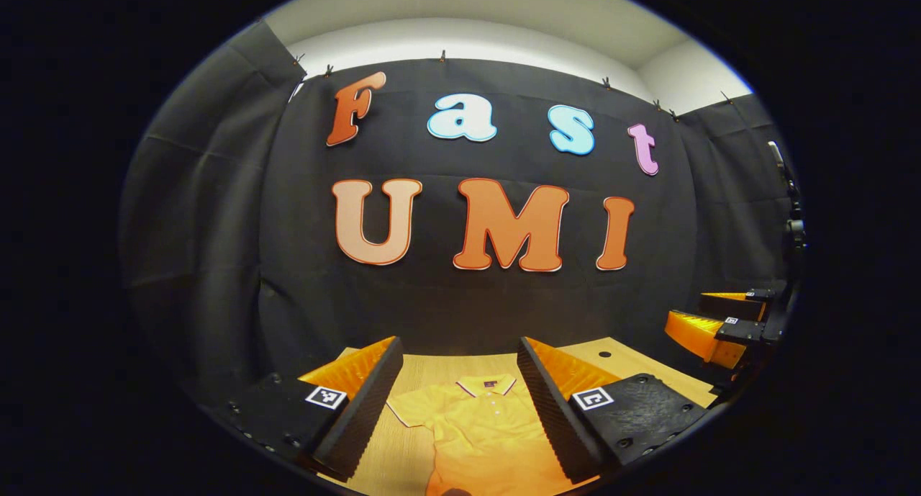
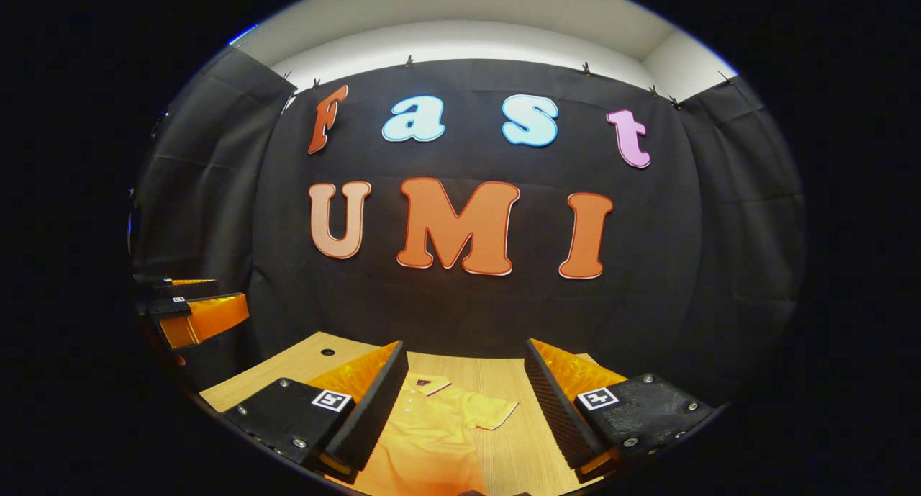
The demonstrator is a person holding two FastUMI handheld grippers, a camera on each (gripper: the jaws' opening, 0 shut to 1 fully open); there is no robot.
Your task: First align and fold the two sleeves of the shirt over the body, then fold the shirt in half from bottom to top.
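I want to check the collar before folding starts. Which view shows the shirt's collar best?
The left gripper view: the collar lies whole between that gripper's fingers, above the shirt. In the right gripper view the collar sits beside a finger, which partly hides it.

A wooden table (image 1: 374,453) stands before the black cloth wall (image 1: 468,301).

Legible words, numbers, brands: none.

Signs, left gripper (image 1: 458,341), left gripper view: square black-and-white coded tag (image 1: 325,397) on the finger at 7 o'clock, and a twin tag (image 1: 591,398) on the finger at 5 o'clock. Both are patterns only, with no characters.

Signs, right gripper (image 2: 464,343), right gripper view: a like pair of tags at 7 and 5 o'clock.

Shirt (image 1: 475,427): small dark neck label (image 1: 490,384) inside the collar, at 6 o'clock, too small to read.
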